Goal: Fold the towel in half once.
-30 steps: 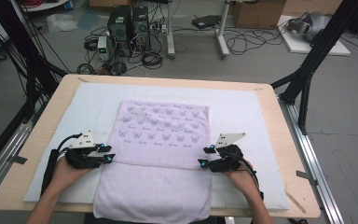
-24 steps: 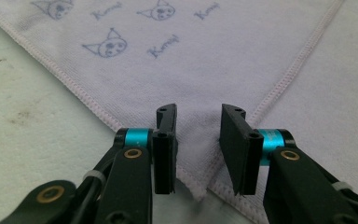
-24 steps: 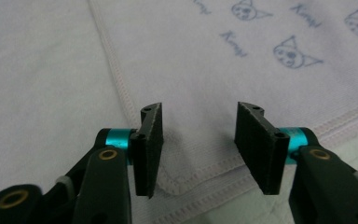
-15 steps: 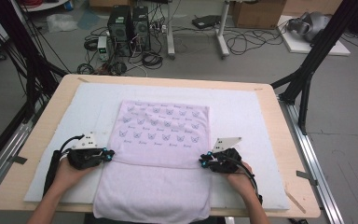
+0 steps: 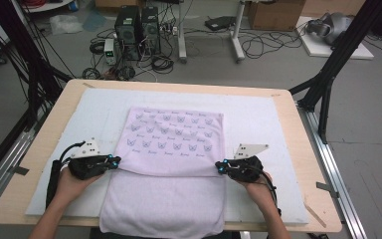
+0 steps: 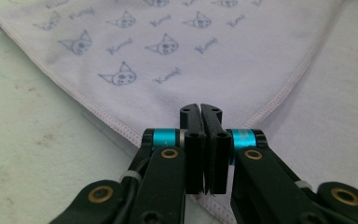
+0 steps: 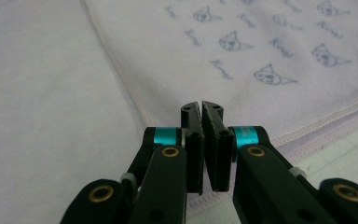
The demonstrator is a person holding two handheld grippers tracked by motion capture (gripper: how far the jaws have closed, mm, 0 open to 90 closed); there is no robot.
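Observation:
A lilac towel (image 5: 174, 134) lies on the white pad, its cat-printed layer folded over a plain layer (image 5: 164, 204) that reaches the near edge. At the printed layer's near left corner, my left gripper (image 5: 115, 160) is shut. In the left gripper view the two hems (image 6: 112, 122) meet at my closed left gripper (image 6: 200, 108). My right gripper (image 5: 220, 167) is at the near right corner. Its jaws have just been closing, and in the right gripper view my right gripper (image 7: 201, 106) pinches the hemmed corner (image 7: 307, 130).
The white pad (image 5: 258, 114) covers most of the wooden table (image 5: 308, 149), leaving bare pad on either side of the towel. Black frame legs (image 5: 328, 74) stand at the table's far corners. Computer towers (image 5: 137, 25) and cables sit on the floor beyond.
Both grippers' jaws have closed on the near corners of the printed layer. The hands have stayed almost in place.

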